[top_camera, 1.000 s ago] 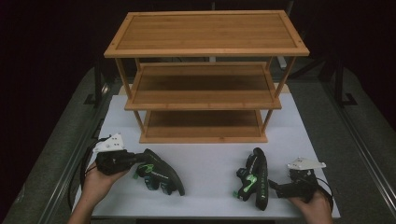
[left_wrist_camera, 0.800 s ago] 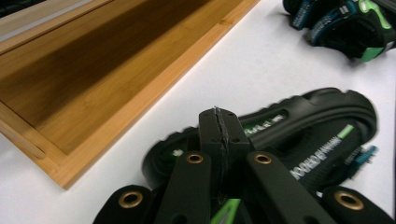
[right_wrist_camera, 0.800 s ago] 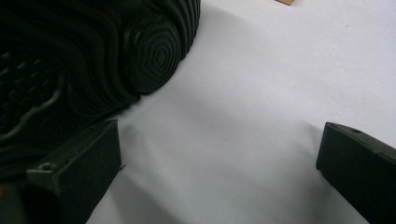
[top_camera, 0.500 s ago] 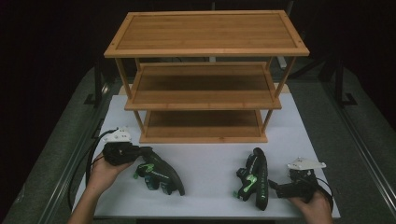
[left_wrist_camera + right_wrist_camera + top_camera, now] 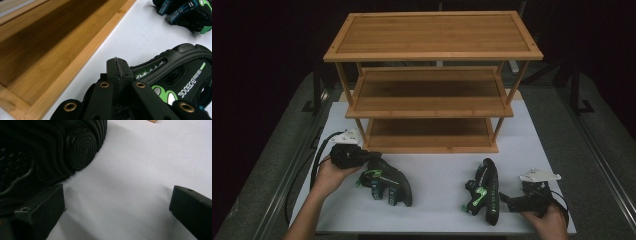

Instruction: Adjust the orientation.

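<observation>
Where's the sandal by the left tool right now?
In the high view, the left sandal lies on the white table, front left of the bamboo rack.

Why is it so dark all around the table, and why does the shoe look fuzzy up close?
High view: light falls on the white table and wooden rack; the room beyond stays black. Right gripper view: the shoe sole sits close to the lens, dim and soft. Left gripper view: the rack's bottom shelf carries a broad shadow.
</observation>
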`<state>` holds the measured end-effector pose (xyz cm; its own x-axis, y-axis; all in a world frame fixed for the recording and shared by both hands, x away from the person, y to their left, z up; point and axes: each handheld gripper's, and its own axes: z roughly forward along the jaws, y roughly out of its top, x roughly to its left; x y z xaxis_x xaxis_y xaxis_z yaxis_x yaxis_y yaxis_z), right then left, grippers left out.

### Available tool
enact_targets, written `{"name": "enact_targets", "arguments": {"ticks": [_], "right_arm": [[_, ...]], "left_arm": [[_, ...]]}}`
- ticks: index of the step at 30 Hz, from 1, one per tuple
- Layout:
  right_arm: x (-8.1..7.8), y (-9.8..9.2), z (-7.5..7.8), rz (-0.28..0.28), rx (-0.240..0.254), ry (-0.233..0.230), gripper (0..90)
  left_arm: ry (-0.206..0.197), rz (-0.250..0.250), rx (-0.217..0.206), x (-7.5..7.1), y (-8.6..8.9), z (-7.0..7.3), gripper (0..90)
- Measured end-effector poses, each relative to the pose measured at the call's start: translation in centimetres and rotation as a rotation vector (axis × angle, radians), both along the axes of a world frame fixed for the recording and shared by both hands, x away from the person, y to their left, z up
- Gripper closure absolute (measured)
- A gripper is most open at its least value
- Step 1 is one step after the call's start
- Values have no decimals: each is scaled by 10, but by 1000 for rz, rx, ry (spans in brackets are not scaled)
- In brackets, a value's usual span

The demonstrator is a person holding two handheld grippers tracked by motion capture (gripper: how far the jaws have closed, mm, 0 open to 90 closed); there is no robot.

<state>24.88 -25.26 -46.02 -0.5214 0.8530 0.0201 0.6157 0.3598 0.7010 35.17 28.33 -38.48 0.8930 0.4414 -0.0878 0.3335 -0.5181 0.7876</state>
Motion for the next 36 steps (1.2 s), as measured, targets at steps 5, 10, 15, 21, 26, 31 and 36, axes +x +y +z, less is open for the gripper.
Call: {"name": "enact_targets", "arguments": {"ticks": [5, 10, 15, 21, 26, 31, 36], "right_arm": [[0, 0, 0, 0, 0, -1, 0], [0, 0, 0, 0, 1, 0, 0], [0, 0, 0, 0, 1, -1, 0], [0, 0, 0, 0, 1, 0, 0], [0, 0, 0, 0, 1, -1, 0], [0, 0, 0, 0, 1, 0, 0], [0, 0, 0, 0, 1, -1, 0]], "left_arm": [[22, -14, -22, 13, -6, -4, 900], [40, -28, -27, 24, -12, -9, 900], [69, -42, -37, 33, -15, -13, 900], [94, -56, -21, 45, -24, -19, 900], [129, -58, 33, 54, -28, -29, 900], [146, -59, 68, 58, -27, -37, 900], [148, -50, 53, 58, -28, -37, 900]]}}
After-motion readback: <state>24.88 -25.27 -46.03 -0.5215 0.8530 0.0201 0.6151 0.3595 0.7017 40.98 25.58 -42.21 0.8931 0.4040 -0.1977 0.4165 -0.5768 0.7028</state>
